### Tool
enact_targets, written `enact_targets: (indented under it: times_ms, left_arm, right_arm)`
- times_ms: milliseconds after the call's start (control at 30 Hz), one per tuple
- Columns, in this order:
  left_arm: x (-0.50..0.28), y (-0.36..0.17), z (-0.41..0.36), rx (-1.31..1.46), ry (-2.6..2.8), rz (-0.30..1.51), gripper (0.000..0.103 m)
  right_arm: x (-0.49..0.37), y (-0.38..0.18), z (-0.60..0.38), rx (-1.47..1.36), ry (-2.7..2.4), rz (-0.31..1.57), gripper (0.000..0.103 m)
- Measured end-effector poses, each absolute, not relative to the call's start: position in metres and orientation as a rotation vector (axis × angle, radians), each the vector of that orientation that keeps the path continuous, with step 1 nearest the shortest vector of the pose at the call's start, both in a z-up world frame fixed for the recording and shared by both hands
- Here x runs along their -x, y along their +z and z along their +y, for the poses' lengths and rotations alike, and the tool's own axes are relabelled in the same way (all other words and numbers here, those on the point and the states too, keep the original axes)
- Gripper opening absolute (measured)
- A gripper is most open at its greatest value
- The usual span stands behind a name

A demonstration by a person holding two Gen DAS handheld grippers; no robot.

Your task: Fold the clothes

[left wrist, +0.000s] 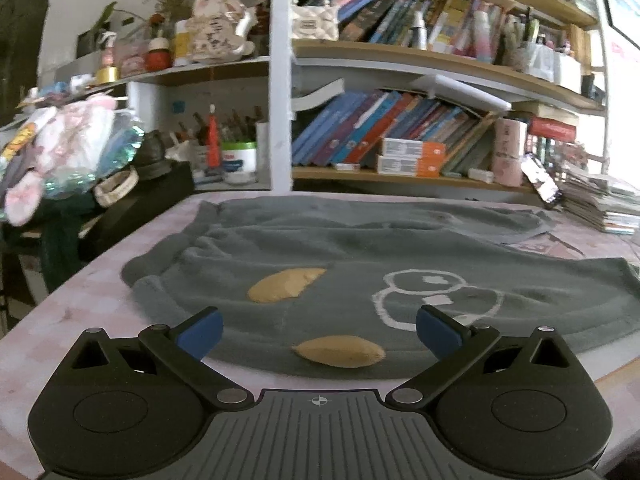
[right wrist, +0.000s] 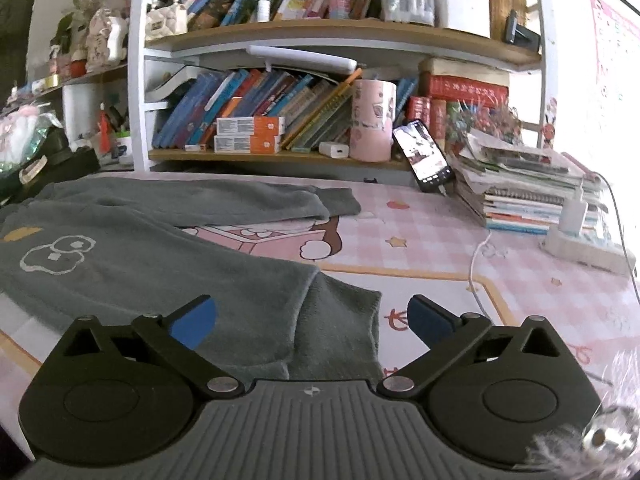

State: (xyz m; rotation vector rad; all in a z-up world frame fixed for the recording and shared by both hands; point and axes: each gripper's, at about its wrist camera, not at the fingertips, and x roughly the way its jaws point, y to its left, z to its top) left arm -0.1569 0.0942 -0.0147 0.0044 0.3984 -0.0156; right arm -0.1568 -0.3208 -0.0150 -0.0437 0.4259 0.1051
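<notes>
We see a grey fleecy sweater (left wrist: 360, 248) lying flat across the table (right wrist: 500, 264), which wears a pink checked cloth printed with cartoon figures. The soft, nubby fabric carries two tan oval patches (left wrist: 286, 284) and a white outlined figure (left wrist: 436, 296). One sleeve (right wrist: 224, 200) stretches along the table's far edge, below the bookshelf (right wrist: 340, 36); the other sleeve (right wrist: 340, 320) lies folded near the front edge, its ribbed cuff towards us. Our left gripper (left wrist: 319, 334) hangs over the sweater's near hem, its blue-padded fingers spread wide with nothing pinched. Our right gripper (right wrist: 312, 322) is spread wide too, the near sleeve lying between the pads untouched. A stack of magazines (right wrist: 528, 196) sits at the table's far right corner, a phone (right wrist: 424, 156) leaning beside it
</notes>
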Motion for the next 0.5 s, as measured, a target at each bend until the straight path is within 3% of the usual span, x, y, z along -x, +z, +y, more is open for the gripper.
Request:
enact_targets:
  times_ms: [500]
  left_arm:
    - [0.136, -0.012, 0.088, -0.035, -0.03, 0.399, 0.103]
  right_arm:
    - [0.129, -0.017, -0.306, 0.075, 0.16, 0.472, 0.103]
